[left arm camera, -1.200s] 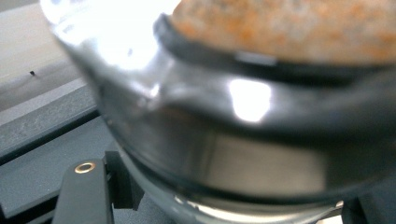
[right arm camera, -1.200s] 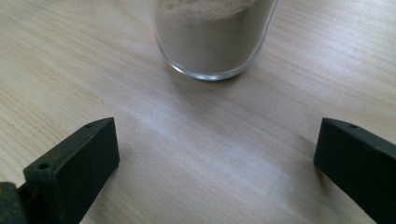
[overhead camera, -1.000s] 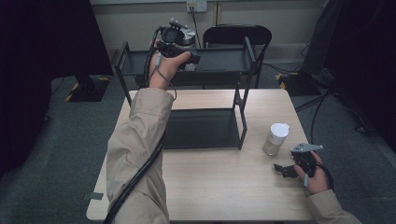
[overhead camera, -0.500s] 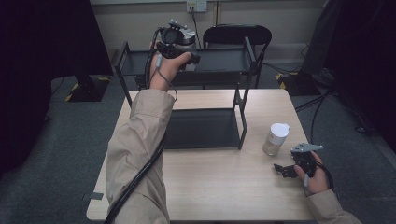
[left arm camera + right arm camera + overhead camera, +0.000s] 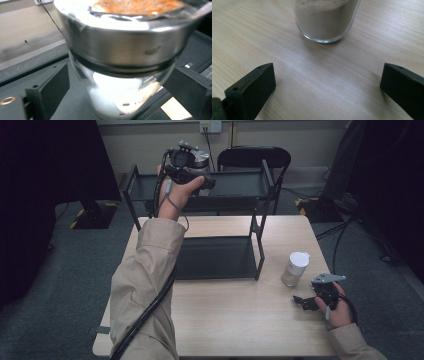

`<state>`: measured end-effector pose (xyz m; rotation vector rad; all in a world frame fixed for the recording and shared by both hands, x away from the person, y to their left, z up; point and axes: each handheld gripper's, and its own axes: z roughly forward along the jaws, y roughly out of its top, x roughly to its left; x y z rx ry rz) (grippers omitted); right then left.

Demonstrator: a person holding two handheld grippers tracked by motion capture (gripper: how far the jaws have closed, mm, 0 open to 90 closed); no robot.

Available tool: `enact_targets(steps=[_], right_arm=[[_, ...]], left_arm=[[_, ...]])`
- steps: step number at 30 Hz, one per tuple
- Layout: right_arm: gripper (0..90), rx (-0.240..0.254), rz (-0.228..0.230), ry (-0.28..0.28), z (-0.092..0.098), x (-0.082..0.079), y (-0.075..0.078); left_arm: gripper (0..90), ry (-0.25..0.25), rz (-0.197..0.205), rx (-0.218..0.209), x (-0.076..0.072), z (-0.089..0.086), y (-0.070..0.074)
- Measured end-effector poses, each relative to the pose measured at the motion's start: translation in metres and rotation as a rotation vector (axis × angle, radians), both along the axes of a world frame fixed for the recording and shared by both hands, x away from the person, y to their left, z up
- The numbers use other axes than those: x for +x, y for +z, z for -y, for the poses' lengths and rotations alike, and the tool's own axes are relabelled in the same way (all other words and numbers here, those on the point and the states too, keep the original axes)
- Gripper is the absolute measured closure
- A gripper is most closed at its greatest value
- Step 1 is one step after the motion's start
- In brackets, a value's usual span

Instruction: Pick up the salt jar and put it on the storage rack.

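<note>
1. Nearest the person, the right hand-held gripper [image 5: 306,302] is lying low over the wooden surface [image 5: 240,320], held in the right hand [image 5: 336,310]. Its jaws are standing wide apart with only bare wood between them.

2. Just beyond that gripper, a glass jar with a white lid [image 5: 295,269] is standing upright on the surface, apart from the jaws. In the right gripper view its clear base [image 5: 325,20] is showing a fill of brownish powder.

3. Farther in, a black two-tier rack [image 5: 260,240] is standing on the surface. Its lower tray [image 5: 215,257] is lying flat on the wood.

4. The left arm, in a tan sleeve [image 5: 145,285], is reaching forward over the rack, with a black cable trailing along it.

5. At the far end, the left hand-held gripper [image 5: 200,172] is hovering at the rack's top shelf [image 5: 235,185], around a glass jar with a metal lid [image 5: 120,57]. That jar is sitting on the top shelf, with white contents showing through the glass.

6. The left jaws have just been opening. In the left gripper view they are standing clear of the jar on either side, with the jar between them.
</note>
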<state>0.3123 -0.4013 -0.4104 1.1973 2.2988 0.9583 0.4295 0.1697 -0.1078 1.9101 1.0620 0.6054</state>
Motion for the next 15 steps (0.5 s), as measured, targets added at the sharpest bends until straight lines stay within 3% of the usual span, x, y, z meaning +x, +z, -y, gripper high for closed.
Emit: enact_targets(steps=[4, 15], right_arm=[[0.0, 0.000, 0.000, 0.000, 0.000, 0.000, 0.000], [0.0, 0.000, 0.000, 0.000, 0.000, 0.000, 0.000]], left_arm=[[0.9, -0.003, 0.012, -0.013, -0.007, -0.002, 0.000], [1.4, -0.048, 0.048, -0.021, -0.027, -0.009, -0.003]])
